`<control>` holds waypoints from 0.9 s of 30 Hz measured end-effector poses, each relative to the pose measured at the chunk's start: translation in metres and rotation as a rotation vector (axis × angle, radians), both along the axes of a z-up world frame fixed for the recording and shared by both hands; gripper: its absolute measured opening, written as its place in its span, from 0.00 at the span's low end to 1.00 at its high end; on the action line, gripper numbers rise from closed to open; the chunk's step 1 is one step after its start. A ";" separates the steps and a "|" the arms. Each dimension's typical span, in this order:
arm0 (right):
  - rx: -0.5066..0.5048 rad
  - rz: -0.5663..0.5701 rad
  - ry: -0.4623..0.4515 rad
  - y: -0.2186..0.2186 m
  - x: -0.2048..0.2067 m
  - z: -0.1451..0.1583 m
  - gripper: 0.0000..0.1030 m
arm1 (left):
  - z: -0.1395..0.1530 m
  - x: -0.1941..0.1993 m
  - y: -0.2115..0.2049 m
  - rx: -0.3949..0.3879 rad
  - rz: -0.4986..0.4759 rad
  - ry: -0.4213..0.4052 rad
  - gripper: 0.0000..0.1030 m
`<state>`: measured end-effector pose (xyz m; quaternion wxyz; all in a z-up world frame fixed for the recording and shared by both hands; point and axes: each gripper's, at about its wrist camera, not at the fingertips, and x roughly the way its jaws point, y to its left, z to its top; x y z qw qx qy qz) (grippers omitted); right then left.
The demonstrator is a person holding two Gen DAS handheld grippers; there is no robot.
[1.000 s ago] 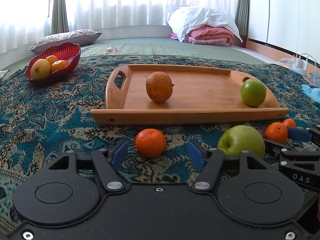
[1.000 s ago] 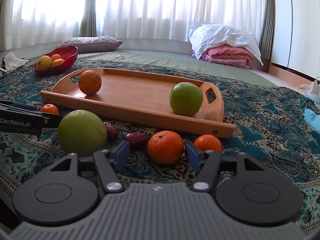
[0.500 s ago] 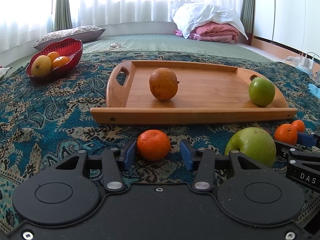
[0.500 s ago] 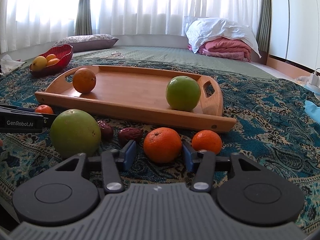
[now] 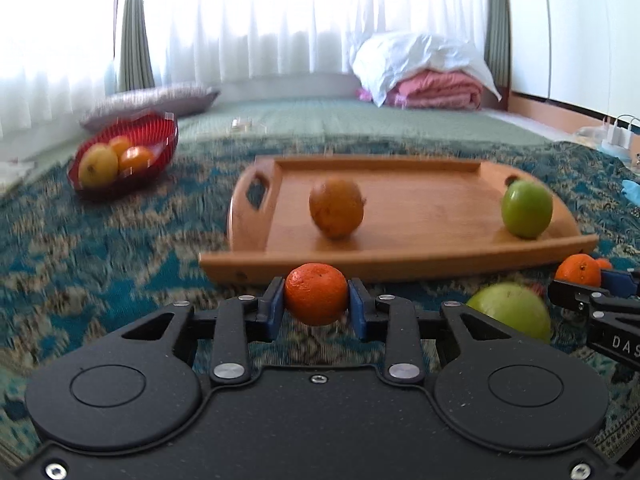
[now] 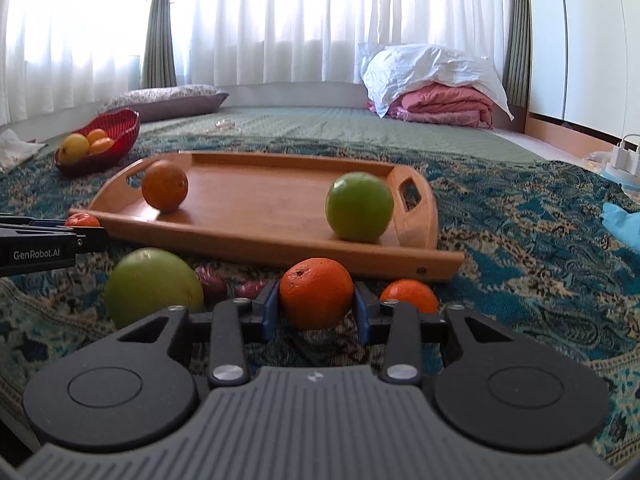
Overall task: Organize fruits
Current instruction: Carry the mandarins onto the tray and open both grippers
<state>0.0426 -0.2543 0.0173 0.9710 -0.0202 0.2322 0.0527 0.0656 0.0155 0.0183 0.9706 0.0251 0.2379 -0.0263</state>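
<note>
My left gripper (image 5: 316,306) is shut on a small orange mandarin (image 5: 316,294) and holds it just in front of the wooden tray (image 5: 400,258). My right gripper (image 6: 316,306) is shut on a larger mandarin (image 6: 316,292), near the tray's front rim (image 6: 280,244). The tray holds a brownish orange (image 5: 337,208) and a green apple (image 5: 527,209). A big green apple (image 6: 154,286), another mandarin (image 6: 410,294) and dark red dates (image 6: 210,284) lie on the patterned cloth beside my right gripper.
A red bowl (image 5: 160,152) with a yellow fruit and oranges stands at the back left. A grey pillow (image 6: 168,98) and folded pink and white bedding (image 6: 436,84) lie behind. A light blue item (image 6: 622,224) lies at the right edge.
Both grippers have closed onto their mandarins. The left view has risen and is blurred from motion, and its mandarin now hangs in front of the tray rim.
</note>
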 end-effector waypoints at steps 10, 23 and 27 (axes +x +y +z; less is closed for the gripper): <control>0.104 -0.044 -0.021 -0.018 0.032 0.043 0.41 | 0.047 0.038 0.003 -0.075 -0.031 0.019 0.30; 0.186 -0.089 0.138 -0.050 0.129 0.069 0.41 | 0.068 0.136 0.008 -0.128 -0.032 0.169 0.30; 0.171 -0.074 0.198 -0.050 0.151 0.059 0.41 | 0.060 0.166 0.006 -0.132 -0.031 0.229 0.30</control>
